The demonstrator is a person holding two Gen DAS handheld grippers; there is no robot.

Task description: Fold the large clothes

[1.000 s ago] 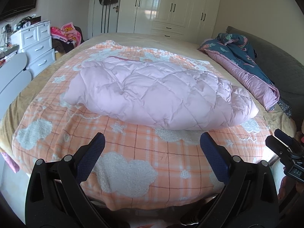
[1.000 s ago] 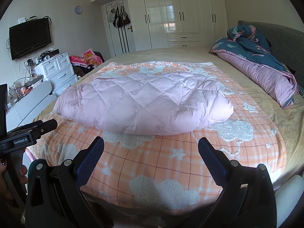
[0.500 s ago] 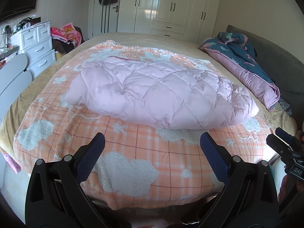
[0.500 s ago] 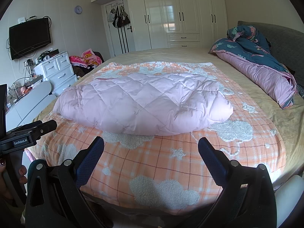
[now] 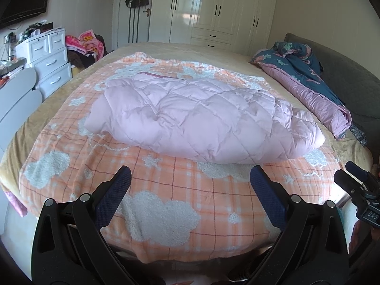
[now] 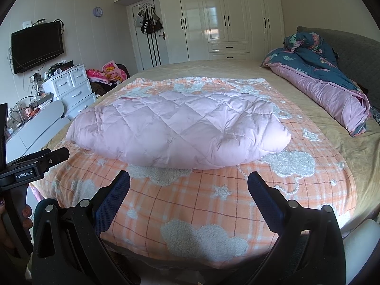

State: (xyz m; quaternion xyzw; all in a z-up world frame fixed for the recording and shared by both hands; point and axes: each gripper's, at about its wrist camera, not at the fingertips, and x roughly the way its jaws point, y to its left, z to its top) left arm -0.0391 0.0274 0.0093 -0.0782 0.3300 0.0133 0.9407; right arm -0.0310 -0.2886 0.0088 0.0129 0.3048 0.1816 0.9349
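A pink quilted puffy garment (image 5: pixel 197 118) lies folded into a thick bundle in the middle of an orange plaid blanket (image 5: pixel 166 197) with white clouds, spread on the bed. It also shows in the right wrist view (image 6: pixel 180 128), on the same blanket (image 6: pixel 194 204). My left gripper (image 5: pixel 190 173) is open and empty, held above the blanket's near edge, short of the garment. My right gripper (image 6: pixel 188 177) is open and empty, also short of the garment. Each gripper shows at the side of the other's view.
A blue and pink duvet (image 6: pixel 327 80) lies rolled along the bed's right side by a grey headboard (image 6: pixel 356 54). White drawers (image 6: pixel 71 87) and a pile of clothes (image 6: pixel 109 72) stand left. White wardrobes (image 6: pixel 223 19) line the back wall.
Both views have risen slightly, so the bed sits a little lower in frame. The garment has not moved and both grippers stay open.
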